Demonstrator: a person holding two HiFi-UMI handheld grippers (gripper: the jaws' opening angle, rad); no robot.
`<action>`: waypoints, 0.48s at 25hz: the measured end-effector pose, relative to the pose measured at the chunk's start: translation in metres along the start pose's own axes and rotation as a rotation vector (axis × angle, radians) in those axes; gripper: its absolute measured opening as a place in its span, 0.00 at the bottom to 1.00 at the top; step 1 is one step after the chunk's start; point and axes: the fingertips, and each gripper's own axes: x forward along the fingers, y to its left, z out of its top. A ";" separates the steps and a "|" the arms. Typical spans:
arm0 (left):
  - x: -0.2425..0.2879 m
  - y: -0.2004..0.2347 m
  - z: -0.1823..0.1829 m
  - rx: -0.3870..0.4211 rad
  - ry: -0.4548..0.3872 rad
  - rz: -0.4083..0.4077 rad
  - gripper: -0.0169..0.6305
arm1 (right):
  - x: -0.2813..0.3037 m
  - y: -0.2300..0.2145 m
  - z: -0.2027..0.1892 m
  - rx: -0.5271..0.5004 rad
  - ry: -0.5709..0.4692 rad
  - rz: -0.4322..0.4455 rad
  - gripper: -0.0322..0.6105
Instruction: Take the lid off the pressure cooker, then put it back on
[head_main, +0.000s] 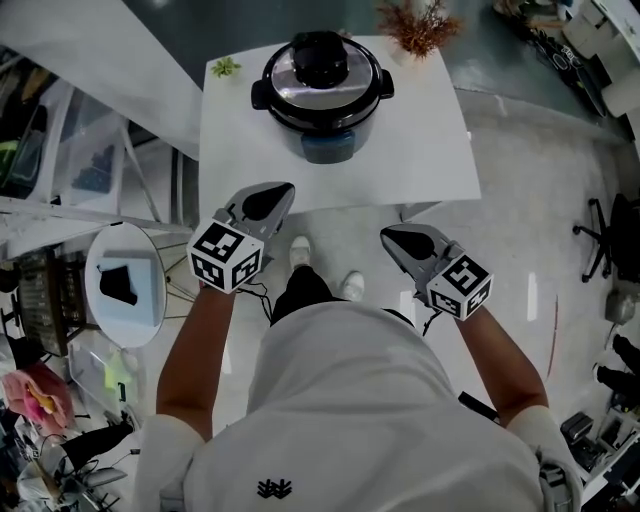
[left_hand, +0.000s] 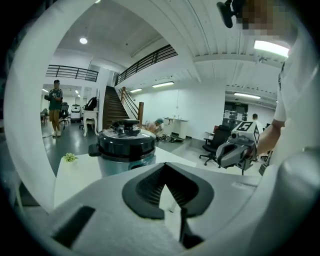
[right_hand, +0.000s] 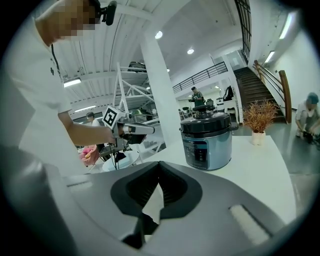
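The pressure cooker (head_main: 322, 110) stands at the far side of the white table (head_main: 430, 150), silver-blue with black side handles. Its lid (head_main: 320, 65), steel with a black knob, sits on the pot. The cooker also shows in the left gripper view (left_hand: 125, 147) and the right gripper view (right_hand: 207, 142). My left gripper (head_main: 283, 190) hovers at the table's near edge, left of the cooker and short of it, jaws shut on nothing (left_hand: 164, 167). My right gripper (head_main: 388, 235) hangs just off the near edge, to the right, its jaws also shut and empty (right_hand: 159, 165).
A small green plant (head_main: 226, 68) sits at the table's far left corner and a dried reddish plant (head_main: 420, 25) at the far right. A round side table (head_main: 125, 285) stands to my left, an office chair (head_main: 610, 235) to the right. People stand far off (left_hand: 55, 107).
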 end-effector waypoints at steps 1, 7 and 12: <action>-0.001 -0.008 -0.005 -0.012 0.006 -0.010 0.04 | 0.000 0.001 0.000 -0.002 -0.002 0.000 0.07; -0.007 -0.052 -0.037 -0.054 0.054 -0.080 0.04 | -0.003 0.012 -0.003 -0.006 -0.007 0.012 0.07; -0.009 -0.076 -0.050 -0.089 0.068 -0.109 0.04 | -0.008 0.019 -0.009 -0.006 -0.002 0.019 0.07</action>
